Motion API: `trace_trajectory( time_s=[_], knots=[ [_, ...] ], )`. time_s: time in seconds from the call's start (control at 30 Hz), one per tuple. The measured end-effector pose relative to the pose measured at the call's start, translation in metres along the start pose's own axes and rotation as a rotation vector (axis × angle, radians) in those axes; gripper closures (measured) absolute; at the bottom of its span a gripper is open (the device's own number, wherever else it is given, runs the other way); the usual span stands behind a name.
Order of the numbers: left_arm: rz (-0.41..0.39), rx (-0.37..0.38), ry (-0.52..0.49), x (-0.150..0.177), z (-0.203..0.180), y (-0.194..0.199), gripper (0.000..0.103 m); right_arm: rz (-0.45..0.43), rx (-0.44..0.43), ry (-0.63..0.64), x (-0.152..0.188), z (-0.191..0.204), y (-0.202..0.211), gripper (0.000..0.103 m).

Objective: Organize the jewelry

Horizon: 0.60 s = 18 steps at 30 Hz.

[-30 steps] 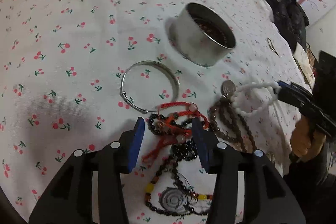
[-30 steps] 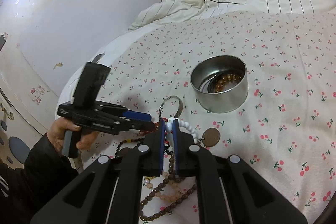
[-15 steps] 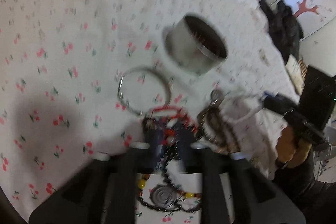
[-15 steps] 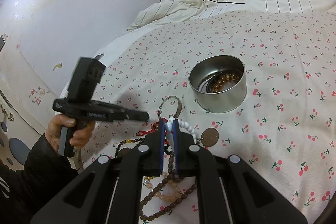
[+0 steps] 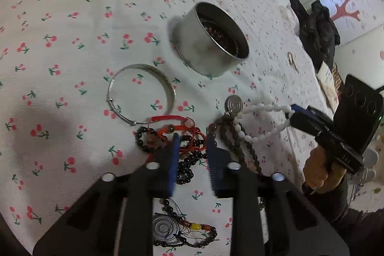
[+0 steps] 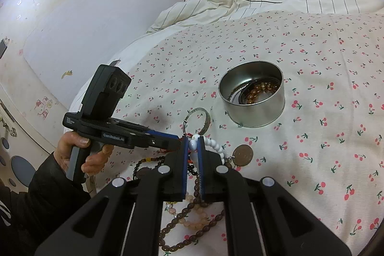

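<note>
- While the left gripper (image 5: pixel 191 140) stood wide over the tangle a second ago, its jaws are now closing — the gap is narrow, with the red cord bracelet (image 5: pixel 178 127) and some dark beads (image 5: pixel 189 161) between the blue pads; I cannot tell whether the pads already press on the cord.
- The right gripper (image 6: pixel 194 144) has not changed — it stays clamped on the white bead bracelet (image 6: pixel 216 146), whose loop hangs beside the bronze coin pendant (image 6: pixel 243 155).
- The tangle lies near the edge of the cherry-print bedsheet (image 5: pixel 72 16) closest to the person; the silver bangle (image 5: pixel 141 94) lies just beyond it, touching the red cord.
- The metal tin (image 6: pixel 252 97) stands well apart toward the middle of the sheet, with brown beads already inside.
- I judge that the two grippers prepare to pull the strands apart, so that one piece can go into the tin; the knotted cords can drag other strands along.
</note>
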<state>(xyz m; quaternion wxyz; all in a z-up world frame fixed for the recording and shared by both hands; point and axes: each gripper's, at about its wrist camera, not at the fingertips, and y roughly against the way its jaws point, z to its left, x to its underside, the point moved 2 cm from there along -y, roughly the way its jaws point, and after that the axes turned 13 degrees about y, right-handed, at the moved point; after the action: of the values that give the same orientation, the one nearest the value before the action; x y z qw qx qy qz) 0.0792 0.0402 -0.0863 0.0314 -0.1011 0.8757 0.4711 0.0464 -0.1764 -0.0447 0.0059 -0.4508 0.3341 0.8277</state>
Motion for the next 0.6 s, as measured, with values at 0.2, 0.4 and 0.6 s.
trace_trajectory(
  time_s=[0.2, 0.4, 0.6],
  knots=[
    [-0.029, 0.002, -0.011, 0.0, -0.002, 0.006, 0.103, -0.004, 0.003, -0.003, 0.001, 0.0, 0.0, 0.094],
    [0.012, -0.054, 0.016, 0.0, 0.013, 0.007, 0.079, -0.007, 0.003, -0.006, 0.001, -0.002, 0.002, 0.094],
    [-0.004, -0.012, 0.077, -0.004, 0.017, 0.006, 0.041, -0.001, -0.002, -0.002, 0.0, -0.001, 0.0, 0.094]
  ],
)
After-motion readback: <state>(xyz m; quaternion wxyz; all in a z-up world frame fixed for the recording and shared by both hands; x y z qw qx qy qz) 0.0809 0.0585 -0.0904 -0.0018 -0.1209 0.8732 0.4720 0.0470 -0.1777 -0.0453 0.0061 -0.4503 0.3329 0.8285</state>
